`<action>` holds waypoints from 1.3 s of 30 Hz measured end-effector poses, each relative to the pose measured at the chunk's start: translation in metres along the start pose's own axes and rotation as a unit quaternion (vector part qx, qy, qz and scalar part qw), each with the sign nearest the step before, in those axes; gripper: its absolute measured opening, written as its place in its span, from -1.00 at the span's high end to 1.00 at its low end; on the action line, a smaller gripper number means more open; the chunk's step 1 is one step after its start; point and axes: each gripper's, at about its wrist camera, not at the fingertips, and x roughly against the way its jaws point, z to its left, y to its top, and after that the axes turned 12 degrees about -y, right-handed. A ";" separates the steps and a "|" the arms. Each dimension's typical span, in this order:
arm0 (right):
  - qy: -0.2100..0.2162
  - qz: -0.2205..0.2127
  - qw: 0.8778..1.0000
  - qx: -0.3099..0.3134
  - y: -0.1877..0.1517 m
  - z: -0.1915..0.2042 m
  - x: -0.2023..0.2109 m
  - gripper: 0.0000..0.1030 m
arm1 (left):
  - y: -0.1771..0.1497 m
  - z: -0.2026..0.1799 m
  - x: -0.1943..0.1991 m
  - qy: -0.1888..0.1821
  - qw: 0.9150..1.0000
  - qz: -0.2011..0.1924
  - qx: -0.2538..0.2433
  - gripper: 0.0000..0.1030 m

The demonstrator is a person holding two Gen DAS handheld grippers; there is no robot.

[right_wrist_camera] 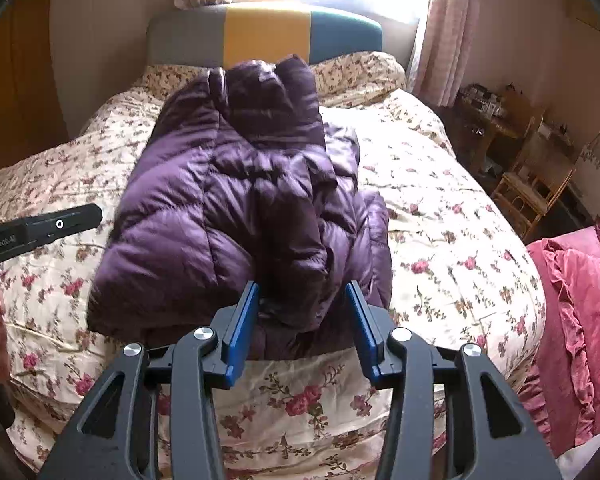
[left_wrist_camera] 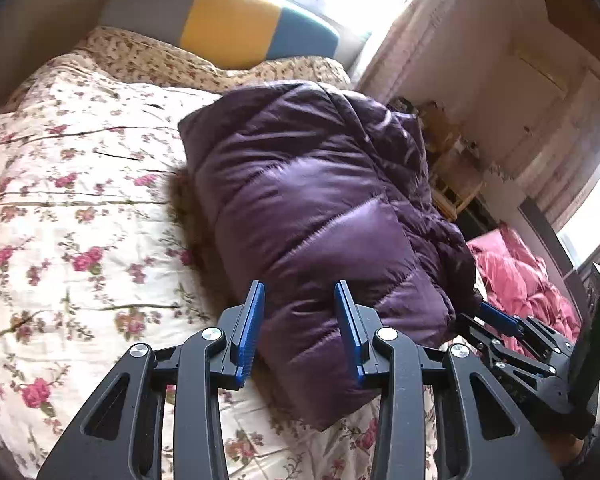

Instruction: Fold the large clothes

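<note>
Now the purple puffer jacket (right_wrist_camera: 240,208) lies folded into a thick bundle on the floral quilt (right_wrist_camera: 440,216) of the bed, below the striped headboard (right_wrist_camera: 264,36). Both claws hover over its near edge, apart from it. The left claw (left_wrist_camera: 299,320) and the right claw (right_wrist_camera: 302,316) both stand partly open, holding nothing.

Both handheld grippers, the left gripper (left_wrist_camera: 299,292) and the right gripper (right_wrist_camera: 302,290), share matte black linkage arms, round silver screws and ribbed blue finger pads (left_wrist_camera: 252,328); white lettering marks one casing.
</note>
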 end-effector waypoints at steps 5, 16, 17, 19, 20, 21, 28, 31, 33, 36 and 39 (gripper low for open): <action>-0.005 -0.018 1.000 -0.001 0.014 0.010 0.011 0.14 | 0.003 0.010 0.007 0.018 1.000 -0.013 0.011 0.30; -0.025 -0.036 0.999 -0.006 0.069 0.033 -0.012 0.21 | 0.029 0.030 -0.002 0.055 0.998 -0.022 0.020 0.30; -0.027 -0.034 0.999 -0.008 0.072 0.033 -0.016 0.21 | 0.031 0.031 -0.004 0.056 0.998 -0.022 0.020 0.30; -0.032 -0.032 0.999 -0.011 0.080 0.035 -0.026 0.22 | 0.036 0.033 -0.008 0.060 0.998 -0.021 0.021 0.30; -0.034 -0.031 0.999 -0.013 0.083 0.034 -0.030 0.25 | 0.038 0.034 -0.010 0.063 0.998 -0.021 0.021 0.30; -0.034 -0.028 0.999 -0.018 0.086 0.034 -0.035 0.26 | 0.041 0.035 -0.012 0.065 0.997 -0.021 0.021 0.30; -0.054 -0.027 0.998 -0.020 0.106 0.035 -0.060 0.37 | 0.057 0.038 -0.023 0.072 0.997 -0.022 0.018 0.30; -0.062 -0.009 0.998 -0.018 0.105 0.033 -0.074 0.52 | 0.062 0.038 -0.030 0.072 0.997 -0.020 0.018 0.30; -0.072 0.006 0.997 -0.016 0.101 0.029 -0.086 0.55 | 0.065 0.037 -0.034 0.070 0.997 -0.019 0.016 0.30; -0.078 0.022 0.997 -0.015 0.093 0.024 -0.097 0.60 | 0.067 0.034 -0.042 0.065 0.998 -0.014 0.012 0.30; -0.080 0.036 0.996 -0.019 0.085 0.018 -0.107 0.61 | 0.068 0.031 -0.050 0.060 0.998 -0.008 0.007 0.30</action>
